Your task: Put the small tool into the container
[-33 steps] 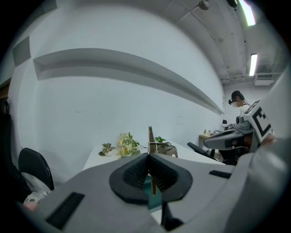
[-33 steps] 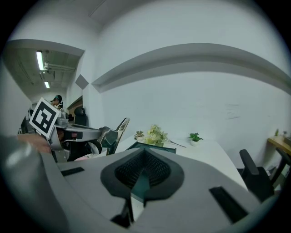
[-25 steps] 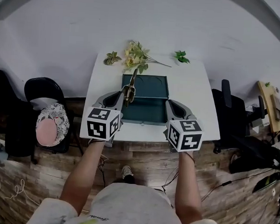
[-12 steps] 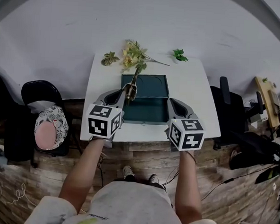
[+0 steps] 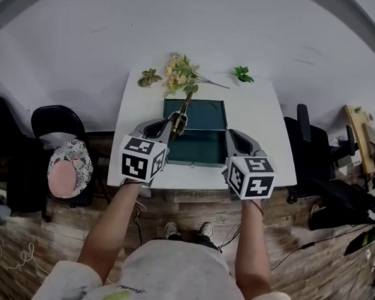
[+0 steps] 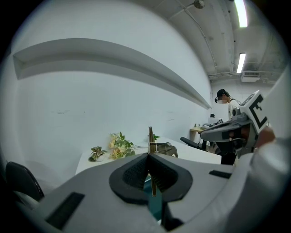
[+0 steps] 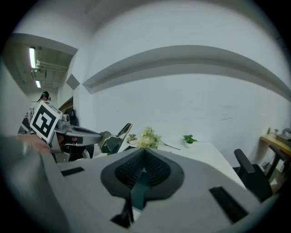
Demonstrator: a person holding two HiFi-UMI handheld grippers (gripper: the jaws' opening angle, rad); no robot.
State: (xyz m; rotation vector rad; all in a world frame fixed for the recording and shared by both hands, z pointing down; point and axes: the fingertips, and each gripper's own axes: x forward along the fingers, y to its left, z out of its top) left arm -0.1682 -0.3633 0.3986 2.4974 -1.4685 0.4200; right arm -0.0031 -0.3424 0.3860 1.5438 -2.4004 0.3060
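My left gripper (image 5: 170, 125) is clamped tight on the small tool (image 5: 181, 111), holding it over the left edge of the container (image 5: 200, 150), tip pointing to its far side. The right gripper (image 5: 230, 136) is pressed together with nothing in it, at the container's right edge, over the white worktop (image 5: 259, 119).

Plain wht table (image 5: 264, 141). Container (image 5: 200, 147) is dark teal all over. Small tool (image 5: 179, 116) is brass-gold, shiny. Left gripper (image 5: 171, 123) & right gripper (image 5: 229, 135) have grey bodies, blk ribbed pads (image 6: 135, 172), and blk-&-wht square markers on each cube. Flowers (image 5: 178, 73) are pale yellow/cream w/ grn leaves; small plant (image 5: 243, 73) is bright grn; leafy sprig (image 5: 148, 78) is mottled grn & cream. Wall (image 5: 213, 33) is pale grey-wht. Floor (image 5: 295, 248) is brown wood planks in mixed tones. Blk chair (image 5: 58, 116) bears a pink hat (image 5: 69, 172) w/ a speckled blk-&-wht edge. Shirt (image 5: 180, 276) is light grey.
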